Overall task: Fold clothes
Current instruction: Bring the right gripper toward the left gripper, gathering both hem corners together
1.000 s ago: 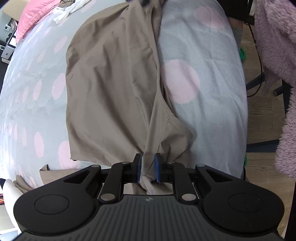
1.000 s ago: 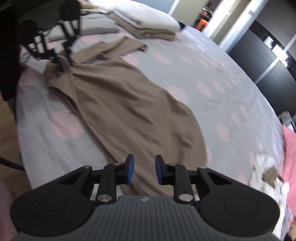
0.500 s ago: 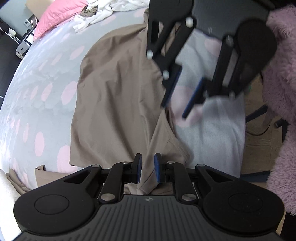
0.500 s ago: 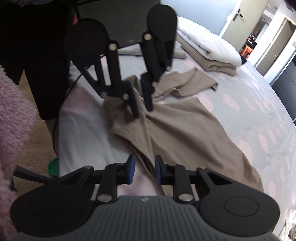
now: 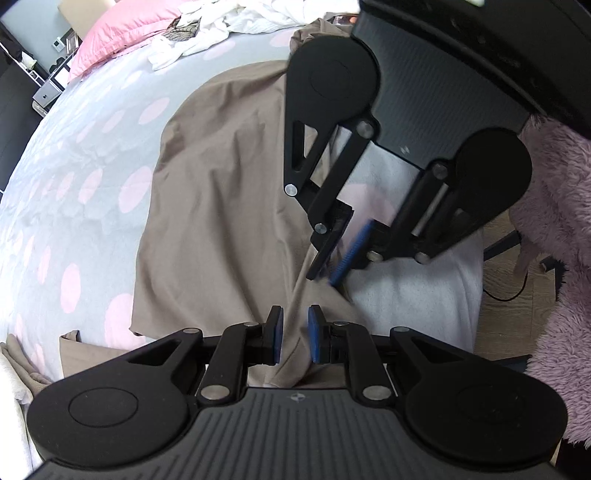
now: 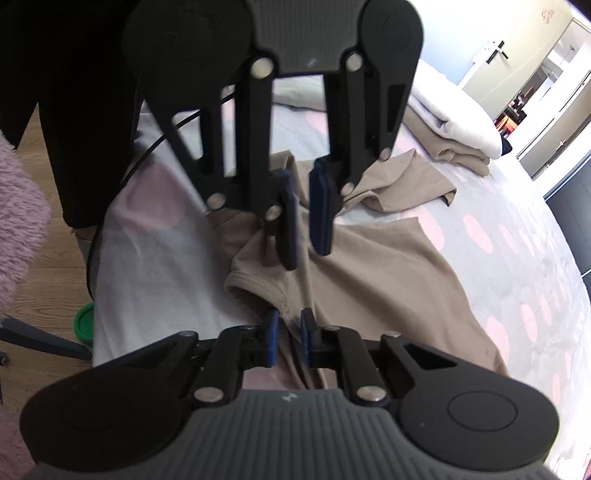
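While the shirt [image 5: 221, 206] lies spread on the bed [image 5: 74, 177], both tongs grip its near edge: left tongs [image 5: 294, 334] at 6 o'clock, right tongs [image 6: 287, 338] just clamped on the neckline. Next, probably, lift together and fold.

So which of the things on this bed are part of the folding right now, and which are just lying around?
In the job:
tan garment
left gripper, pinching its bunched edge
right gripper, just closed on its hem

Lying about:
folded stack
pink pillow
white clothes heap
fluffy purple throw
green lid on the floor
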